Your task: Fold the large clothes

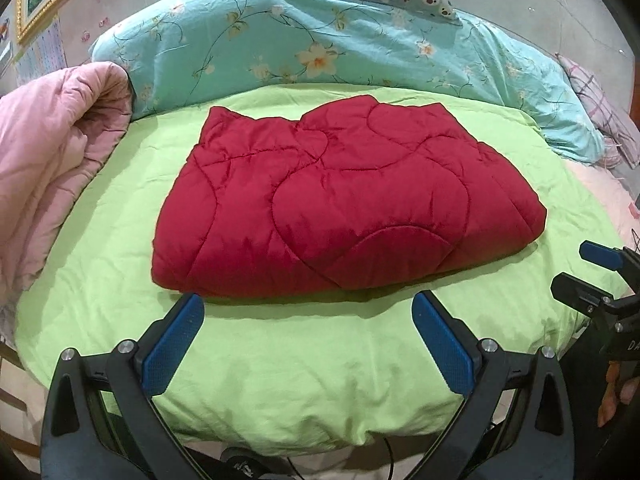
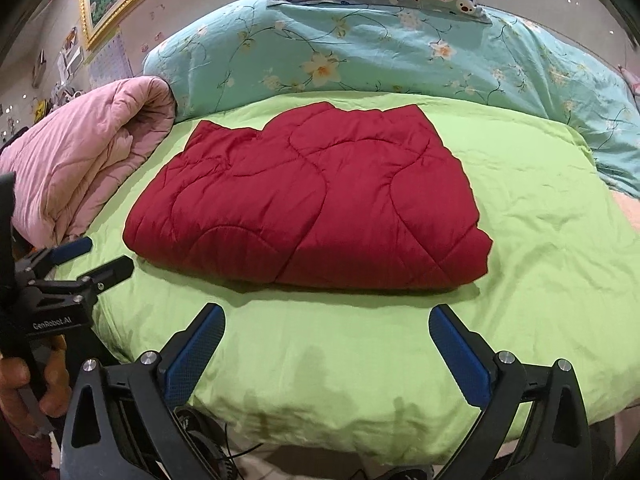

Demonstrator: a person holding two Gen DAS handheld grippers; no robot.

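Both my left fingers (image 1: pixel 308 344) and right fingers (image 2: pixel 326 354) are spread wide and hold nothing, with the folded red quilted garment (image 1: pixel 340 204) lying just ahead of their tips on the green bed sheet (image 1: pixel 280 360).

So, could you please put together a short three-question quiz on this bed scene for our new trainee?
1. True or false: the red quilted item lies folded on the green sheet.
2. What is the left gripper holding? A) the red item B) the pink quilt C) nothing
3. Fill in: the rolled quilt at the left edge of the bed is ____ in colour.

Key: 1 true; 2 C, as both it and the right gripper hover open, short of the red item; 3 pink.
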